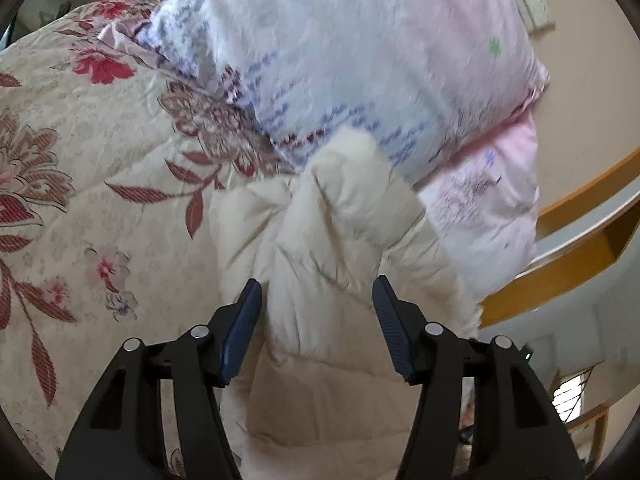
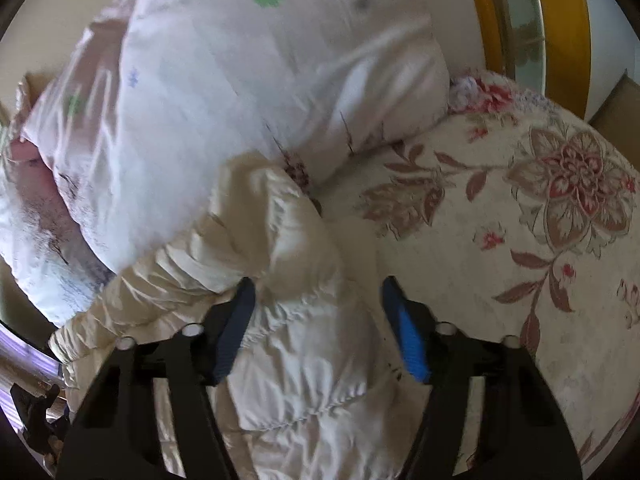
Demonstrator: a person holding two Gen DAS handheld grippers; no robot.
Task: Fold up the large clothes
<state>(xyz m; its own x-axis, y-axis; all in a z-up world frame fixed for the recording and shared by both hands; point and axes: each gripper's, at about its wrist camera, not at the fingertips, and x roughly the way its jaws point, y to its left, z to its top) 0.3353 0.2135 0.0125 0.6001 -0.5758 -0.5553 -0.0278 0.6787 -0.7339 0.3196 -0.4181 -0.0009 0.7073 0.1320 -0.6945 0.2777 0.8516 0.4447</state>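
A cream quilted puffer jacket (image 1: 340, 240) lies bunched on a floral bedspread (image 1: 80, 160). In the left wrist view my left gripper (image 1: 318, 296) is open, its blue pads on either side of a thick fold of the jacket. In the right wrist view the same jacket (image 2: 296, 320) runs between the pads of my right gripper (image 2: 318, 296), which is also open; a gathered sleeve or hem trails off to the left. I cannot tell whether the pads touch the fabric.
A large pale pink and white pillow (image 1: 360, 60) rests against the jacket's far end, also in the right wrist view (image 2: 240, 100). A wooden bed frame (image 1: 580, 248) runs at the right. The floral bedspread (image 2: 520, 220) spreads to the right.
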